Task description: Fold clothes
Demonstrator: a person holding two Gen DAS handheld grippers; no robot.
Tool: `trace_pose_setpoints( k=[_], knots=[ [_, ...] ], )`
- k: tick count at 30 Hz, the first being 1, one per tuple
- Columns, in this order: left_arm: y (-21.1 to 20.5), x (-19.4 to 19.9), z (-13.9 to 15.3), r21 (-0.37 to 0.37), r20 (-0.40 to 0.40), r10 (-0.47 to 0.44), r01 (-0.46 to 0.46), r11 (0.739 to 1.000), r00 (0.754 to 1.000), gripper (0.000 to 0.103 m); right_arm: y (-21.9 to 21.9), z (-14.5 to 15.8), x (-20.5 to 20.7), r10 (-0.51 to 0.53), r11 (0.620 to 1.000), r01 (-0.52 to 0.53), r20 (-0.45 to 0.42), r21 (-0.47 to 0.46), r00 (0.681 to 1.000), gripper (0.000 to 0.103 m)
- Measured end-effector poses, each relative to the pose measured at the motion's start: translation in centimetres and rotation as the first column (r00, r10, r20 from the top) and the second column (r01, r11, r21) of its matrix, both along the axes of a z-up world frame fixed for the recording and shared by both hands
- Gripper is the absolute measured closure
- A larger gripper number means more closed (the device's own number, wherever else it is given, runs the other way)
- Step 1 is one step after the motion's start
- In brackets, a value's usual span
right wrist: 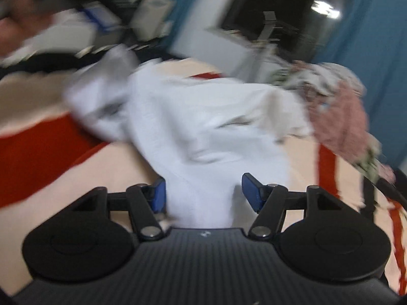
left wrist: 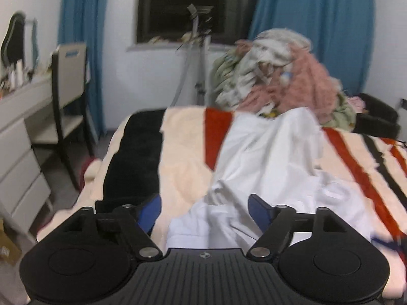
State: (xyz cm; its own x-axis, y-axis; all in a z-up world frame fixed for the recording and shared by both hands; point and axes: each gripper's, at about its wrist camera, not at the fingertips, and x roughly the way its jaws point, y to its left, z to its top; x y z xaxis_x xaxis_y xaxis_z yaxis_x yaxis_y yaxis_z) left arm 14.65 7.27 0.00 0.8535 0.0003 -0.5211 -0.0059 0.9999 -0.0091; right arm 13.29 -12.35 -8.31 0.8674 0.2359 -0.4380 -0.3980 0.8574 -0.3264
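A white garment (left wrist: 267,157) lies crumpled along a bed covered by a cream blanket (left wrist: 183,152) with red and black stripes. My left gripper (left wrist: 204,212) is open just above the garment's near end, with white cloth between its blue pads. In the blurred, tilted right wrist view the same white garment (right wrist: 203,127) spreads ahead. My right gripper (right wrist: 203,193) is open, with a narrow end of the garment running between its blue pads.
A pile of mixed clothes (left wrist: 279,76) sits at the far end of the bed; it also shows in the right wrist view (right wrist: 338,109). A tripod (left wrist: 201,58) stands before the dark window. A chair (left wrist: 68,106) and grey drawers (left wrist: 17,157) stand left.
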Motion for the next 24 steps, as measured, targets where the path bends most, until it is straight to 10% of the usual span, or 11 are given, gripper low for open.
trace_pose_setpoints(
  k=[4, 12, 19, 24],
  knots=[
    [-4.7, -3.2, 0.0, 0.11, 0.032, -0.202, 0.197, 0.974, 0.979, 0.017, -3.0, 1.6, 1.1, -0.151, 0.974, 0.15, -0.007, 0.172, 0.988, 0.04],
    [-14.9, -3.6, -7.5, 0.484, -0.02, -0.386, 0.347, 0.803, 0.922, 0.015, -7.7, 0.7, 3.7, -0.199, 0.834, 0.313, -0.281, 0.455, 0.939, 0.04],
    [-15.1, 1.1, -9.1, 0.517, 0.138, -0.139, 0.049, 0.855, 0.981, 0.015, -8.4, 0.3, 3.7, -0.227, 0.793, 0.363, -0.316, 0.49, 0.921, 0.04],
    [-15.8, 1.7, -9.3, 0.551, 0.168, -0.199, 0.075, 0.831, 0.966, 0.014, -8.1, 0.9, 3.0, -0.218, 0.797, 0.334, -0.276, 0.502, 0.936, 0.04]
  ],
)
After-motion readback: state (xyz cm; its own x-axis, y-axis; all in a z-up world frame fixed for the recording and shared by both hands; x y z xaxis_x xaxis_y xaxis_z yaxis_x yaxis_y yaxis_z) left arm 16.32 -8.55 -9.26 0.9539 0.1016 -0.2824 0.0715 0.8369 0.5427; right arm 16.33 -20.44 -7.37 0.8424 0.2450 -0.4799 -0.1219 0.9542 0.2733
